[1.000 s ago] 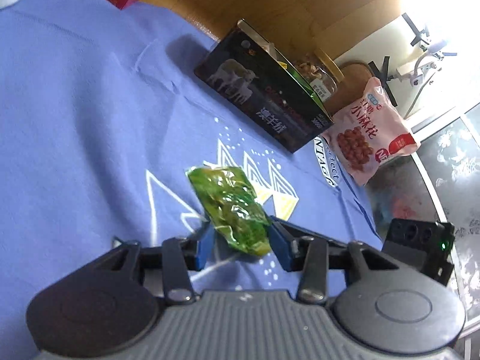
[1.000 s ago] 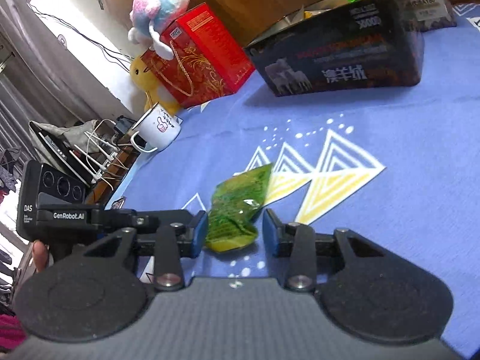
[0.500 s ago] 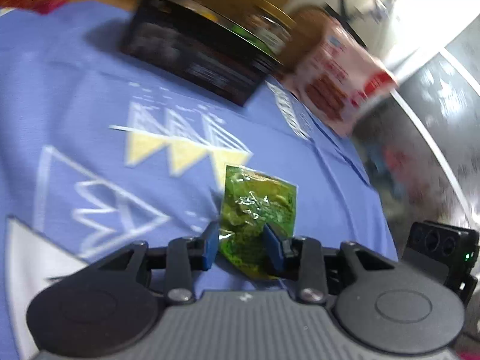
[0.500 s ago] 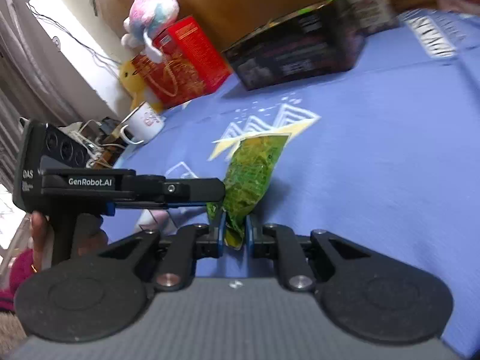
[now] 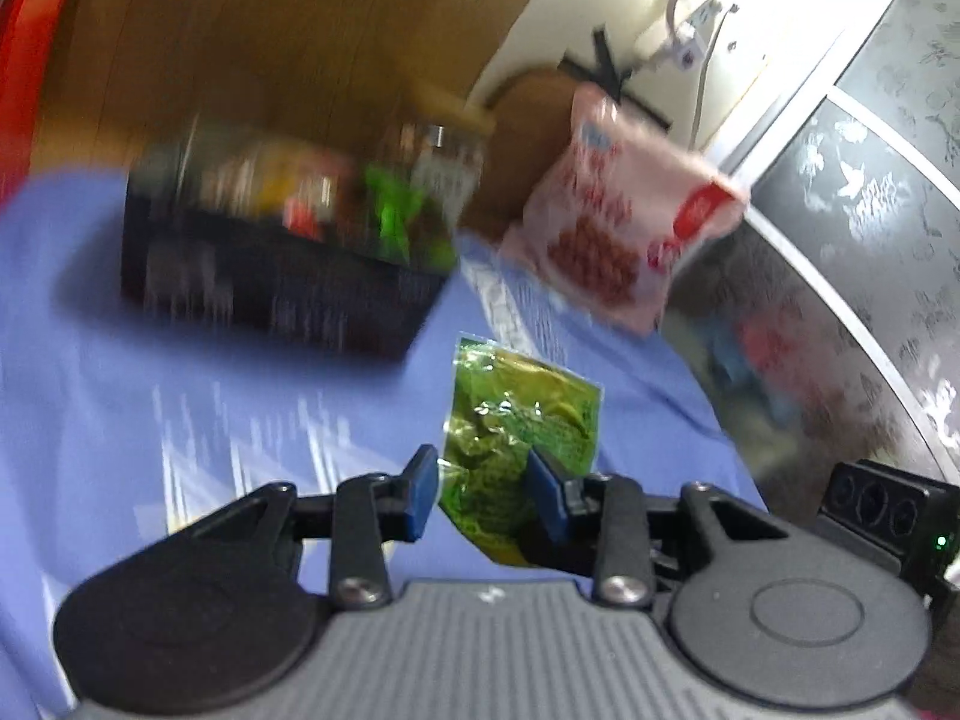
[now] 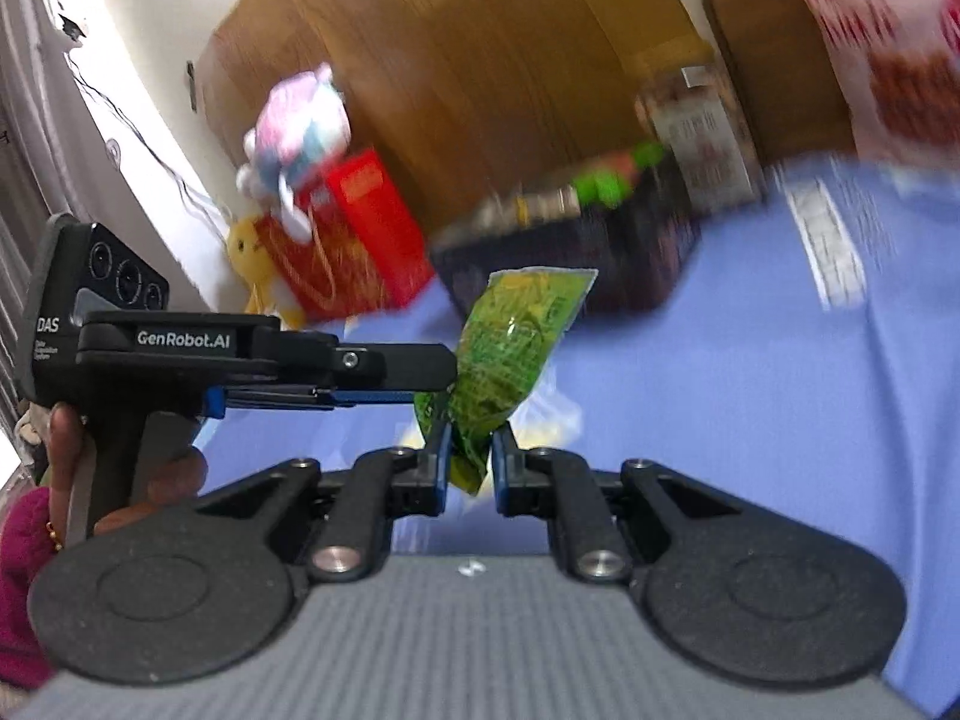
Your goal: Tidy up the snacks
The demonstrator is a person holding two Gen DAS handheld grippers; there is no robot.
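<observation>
One green snack packet [image 5: 522, 420] hangs above the blue tablecloth [image 5: 120, 390], held at its near end by both grippers. My left gripper [image 5: 483, 495] is shut on its lower part. In the right wrist view the same green packet [image 6: 516, 336] rises from my right gripper [image 6: 469, 462], whose jaws pinch its bottom corner tight. The left gripper [image 6: 444, 366] reaches in from the left and meets the packet's side. Behind stands a black open-top box [image 5: 270, 294] with several snacks inside, blurred; the same black box [image 6: 600, 264] shows beyond the packet.
A pink-and-red snack bag [image 5: 612, 222] leans at the cloth's far right, a jar [image 5: 438, 162] behind the box. A red gift box [image 6: 354, 228] and plush toys [image 6: 294, 138] stand at the far left. A hand [image 6: 60, 450] holds the left gripper's handle.
Both grippers closed on the green packet that lay on the cloth and lifted it. They have risen and swung toward the black box, which now looks nearer and blurred.
</observation>
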